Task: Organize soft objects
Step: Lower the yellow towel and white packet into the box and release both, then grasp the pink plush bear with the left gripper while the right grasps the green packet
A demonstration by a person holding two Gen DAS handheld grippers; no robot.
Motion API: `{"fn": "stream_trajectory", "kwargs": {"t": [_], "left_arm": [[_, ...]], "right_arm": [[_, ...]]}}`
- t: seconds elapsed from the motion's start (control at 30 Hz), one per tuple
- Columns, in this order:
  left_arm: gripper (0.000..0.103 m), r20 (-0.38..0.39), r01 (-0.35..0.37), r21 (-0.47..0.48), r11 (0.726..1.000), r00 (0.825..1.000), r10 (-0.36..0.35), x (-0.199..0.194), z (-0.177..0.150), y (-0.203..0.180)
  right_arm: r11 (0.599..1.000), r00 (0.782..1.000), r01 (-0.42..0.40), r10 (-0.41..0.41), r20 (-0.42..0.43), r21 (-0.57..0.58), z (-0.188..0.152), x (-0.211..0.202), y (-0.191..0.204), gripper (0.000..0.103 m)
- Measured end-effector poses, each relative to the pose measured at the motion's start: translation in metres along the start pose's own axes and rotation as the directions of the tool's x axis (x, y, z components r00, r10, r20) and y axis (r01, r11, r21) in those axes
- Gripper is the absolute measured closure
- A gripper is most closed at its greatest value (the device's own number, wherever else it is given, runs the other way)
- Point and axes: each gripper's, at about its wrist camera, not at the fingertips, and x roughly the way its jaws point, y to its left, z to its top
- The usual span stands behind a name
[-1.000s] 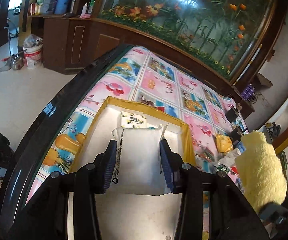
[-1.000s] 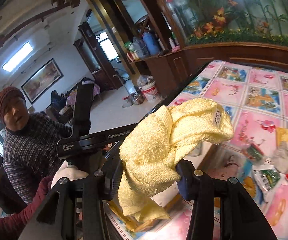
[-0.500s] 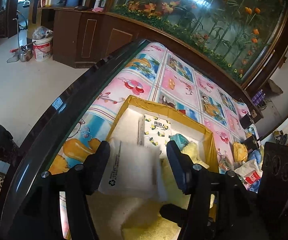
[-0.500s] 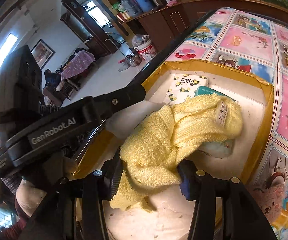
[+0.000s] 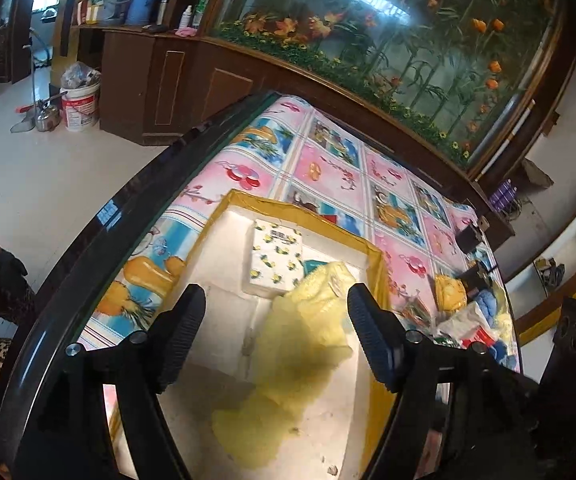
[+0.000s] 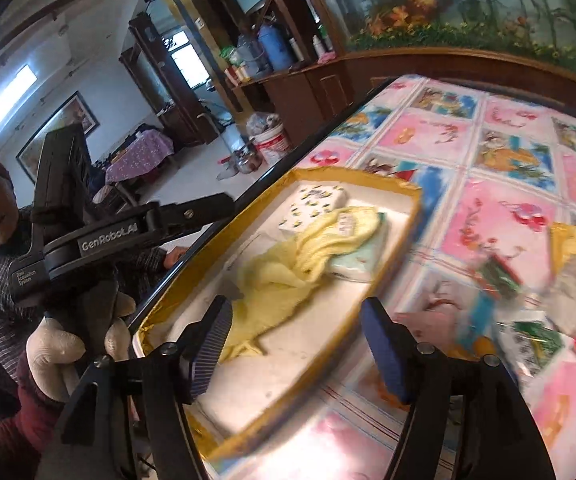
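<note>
Yellow towel (image 5: pixel 308 344) sprawls loose across the white floor of the yellow-rimmed box (image 5: pixel 300 210), its far end lapping against the lemon-print tissue pack (image 5: pixel 276 256) in the far part of the box. From the left wrist view, the left gripper (image 5: pixel 274 330) hangs over the box with its jaws wide and nothing between them; the towel shows through the gap but lies below, apart from the pads. A teal corner (image 5: pixel 312 266) peeks from under the towel beside the tissue pack. To the right, outside the box, a heap of packets and cloths (image 5: pixel 468 312) waits on the cartoon-patterned surface (image 5: pixel 328 168), probably the unsorted pile

From the right wrist view, the right gripper (image 6: pixel 294 344) is tilted over the box's near right rim, jaws spread wide and empty. The towel drapes partly over a pale green pack (image 6: pixel 362 258), with the tissue pack just beyond it. The soft things seem gathered at the far end so the near floor stays free for more. The blurred pile at right looks like the next place to reach
</note>
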Motion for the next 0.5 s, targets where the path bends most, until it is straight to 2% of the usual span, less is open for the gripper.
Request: {"fn": "stream_trajectory", "kwargs": {"t": [0.13,0.3,0.37,0.5], "left_arm": [[0.029,-0.047,0.062,0.105,0.993,0.997,-0.057,0.001,-0.014,-0.046],[0.029,-0.133,0.135,0.249,0.959,0.986,-0.104,0.025,-0.038,-0.116],[0.029,-0.177,0.135,0.325,0.936,0.981,-0.080,0.042,-0.050,-0.143],[0.029,-0.206,0.059,0.436,0.898,0.978,0.035,0.073,-0.068,-0.172]], "right_arm": [[0.987,0.984,0.133,-0.142,0.105,0.095,-0.022,-0.064,-0.053,0.030],[0.945,0.968,0.173,-0.215,0.129,0.277,-0.054,-0.108,-0.117,0.028],[0.931,0.967,0.170,-0.220,0.125,0.323,-0.066,-0.115,-0.132,0.028],[0.922,0.966,0.159,-0.219,0.136,0.353,-0.083,-0.124,-0.142,0.028]]}}
